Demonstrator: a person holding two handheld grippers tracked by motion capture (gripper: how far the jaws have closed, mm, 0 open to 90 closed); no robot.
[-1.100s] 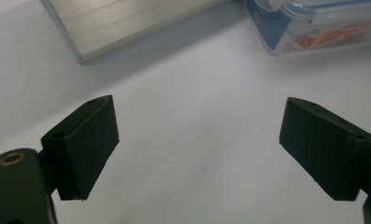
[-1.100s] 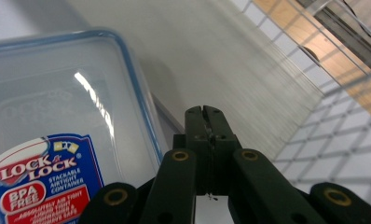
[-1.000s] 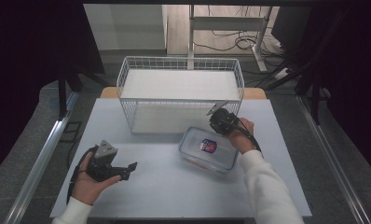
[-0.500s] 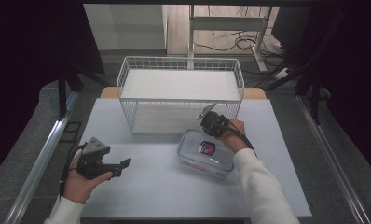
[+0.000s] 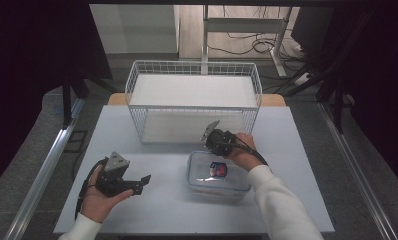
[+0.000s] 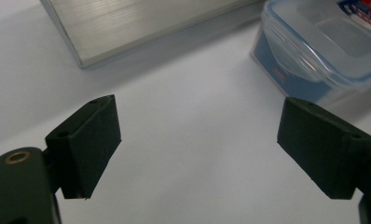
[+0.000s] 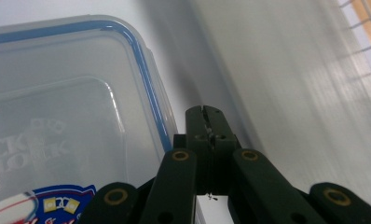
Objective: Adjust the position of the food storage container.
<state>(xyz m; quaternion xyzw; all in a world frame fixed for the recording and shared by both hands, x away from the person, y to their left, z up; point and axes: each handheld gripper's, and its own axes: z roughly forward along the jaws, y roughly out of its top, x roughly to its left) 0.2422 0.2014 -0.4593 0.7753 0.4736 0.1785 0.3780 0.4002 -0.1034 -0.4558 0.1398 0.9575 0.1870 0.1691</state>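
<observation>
A clear plastic container (image 5: 218,172) with a blue-sealed lid and a red and blue label sits right of the table's middle. My right gripper (image 5: 216,149) points down at its far edge, jaws shut with nothing between them. In the right gripper view the closed tips (image 7: 207,114) sit just beside the lid's blue rim (image 7: 152,93). My left gripper (image 5: 141,184) rests in a hand at the front left, jaws open and empty, aimed toward the container. In the left gripper view the open gripper (image 6: 204,144) faces bare table, with the container (image 6: 323,51) at the upper right.
A white wire basket (image 5: 192,107) stands at the back of the white table (image 5: 162,215), just beyond the container. Its metal base edge (image 6: 141,23) lies ahead of the left gripper. Table legs and cables lie on the floor behind.
My right gripper has moved left and slightly down along the container's far edge, still shut. The left hand has barely shifted.
</observation>
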